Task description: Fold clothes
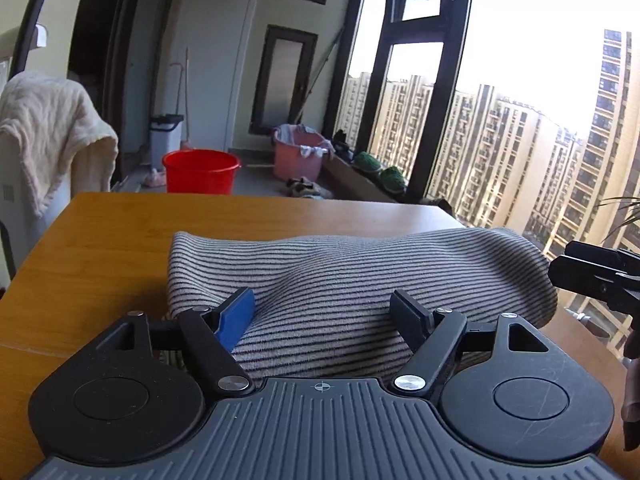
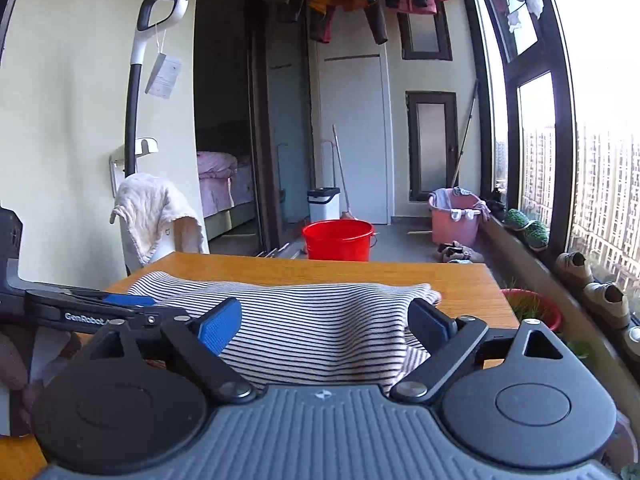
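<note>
Left wrist view: the left tongs (image 1: 322,312) stand released, both fingers spread over the near part of a striped garment (image 1: 360,272) that lies bunched on the wooden worktop (image 1: 100,248). The cloth humps up ahead of the tongs and its far-right end hangs past the worktop corner. If the tongs close here they may pinch several layers at once, or drag the overhang further off the edge. To the left of the tongs the worktop is bare, giving room to spread or swing a fold. The right tongs show at the right border, close beside the garment's end.

Right wrist view: the right tongs (image 2: 324,324) are also released, straddling the garment (image 2: 304,320), which reaches to the right, near the worktop's (image 2: 460,280) right edge. The left tongs (image 2: 132,308) sit just to the left, so the two could knock together. Beyond the garment a bare strip of worktop remains. Whether the lump is a finished fold or loose bunching I cannot tell.
</note>
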The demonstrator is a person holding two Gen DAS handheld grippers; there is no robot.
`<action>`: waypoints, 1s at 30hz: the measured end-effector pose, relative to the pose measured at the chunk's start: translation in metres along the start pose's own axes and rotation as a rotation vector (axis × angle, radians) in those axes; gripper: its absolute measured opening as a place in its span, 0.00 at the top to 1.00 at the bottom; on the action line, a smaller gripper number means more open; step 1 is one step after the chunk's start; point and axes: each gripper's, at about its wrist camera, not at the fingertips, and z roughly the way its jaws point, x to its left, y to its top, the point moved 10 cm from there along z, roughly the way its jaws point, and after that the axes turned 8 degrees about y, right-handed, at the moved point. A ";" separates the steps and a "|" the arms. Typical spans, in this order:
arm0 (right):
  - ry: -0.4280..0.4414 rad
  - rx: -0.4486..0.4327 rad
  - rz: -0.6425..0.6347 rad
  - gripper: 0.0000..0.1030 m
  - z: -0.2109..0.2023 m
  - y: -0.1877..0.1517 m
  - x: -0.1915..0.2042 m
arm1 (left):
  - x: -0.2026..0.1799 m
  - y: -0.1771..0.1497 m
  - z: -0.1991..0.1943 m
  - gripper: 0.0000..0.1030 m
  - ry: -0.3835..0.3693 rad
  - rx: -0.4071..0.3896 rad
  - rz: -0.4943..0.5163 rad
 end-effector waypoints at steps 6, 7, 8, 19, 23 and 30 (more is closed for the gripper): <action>-0.035 0.107 0.198 0.00 0.039 -0.024 -0.026 | -0.003 -0.001 -0.001 0.18 -0.017 -0.022 0.030; -0.029 0.108 0.213 0.00 0.040 -0.026 -0.029 | -0.002 -0.001 0.000 0.17 -0.019 -0.021 0.033; -0.030 0.105 0.214 0.00 0.040 -0.027 -0.029 | -0.001 0.000 0.001 0.16 -0.021 -0.020 0.035; -0.098 0.135 0.152 0.00 0.069 -0.021 -0.033 | 0.014 0.006 0.029 0.00 0.000 0.030 -0.006; -0.125 0.111 0.163 0.00 0.062 -0.021 -0.035 | 0.017 0.008 0.021 0.00 0.028 0.001 -0.015; -0.183 0.077 0.403 0.00 0.048 -0.033 -0.076 | 0.017 0.020 -0.007 0.00 0.046 -0.066 -0.051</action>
